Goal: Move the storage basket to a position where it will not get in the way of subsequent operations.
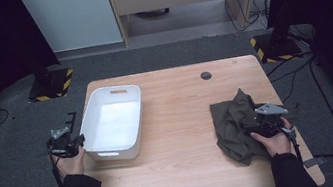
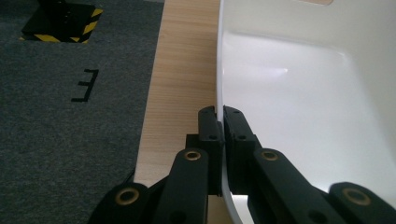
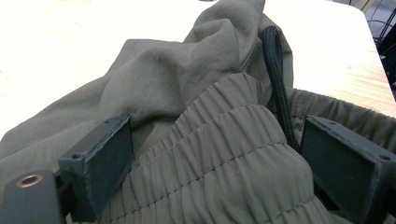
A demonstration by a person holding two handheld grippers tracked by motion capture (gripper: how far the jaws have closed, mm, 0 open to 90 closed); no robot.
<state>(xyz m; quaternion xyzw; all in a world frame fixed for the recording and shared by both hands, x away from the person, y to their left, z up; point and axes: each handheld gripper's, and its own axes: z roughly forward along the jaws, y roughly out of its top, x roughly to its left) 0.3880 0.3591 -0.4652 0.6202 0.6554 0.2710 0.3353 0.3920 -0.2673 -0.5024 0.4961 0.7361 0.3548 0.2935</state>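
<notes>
We see the white rectangular plastic tub [image 1: 113, 123] at centre left of the high view, standing upright on the light wooden surface [image 1: 181, 136], its near corner toward the lower left of the frame; the cut-out handle in its far wall faces the top of the picture; in the left gripper view its thin side wall [image 2: 217, 70] rises from the bottom centre, with the bright inside of the tub spreading to the right. The left tongs [image 2: 219, 122] are clenched on that wall, one black pad on the outside and one on the inside; in the high view we find them [image 1: 66, 138] at the left edge of the surface, held in a hand with a dark sleeve.

Well apart, at the right of the high view, lies the crumpled olive-green fabric garment [image 1: 232, 123], bunched on the surface near its right edge; in the right gripper view we see its gathered elastic waistband [image 3: 219, 154] and a black braided drawstring [image 3: 276, 70] running along it. The right tongs [image 3: 215, 158] stand released and wide, with the waistband heaped between the two pads, which do not squeeze it; in the high view they [image 1: 265, 119] rest over the garment.
</notes>
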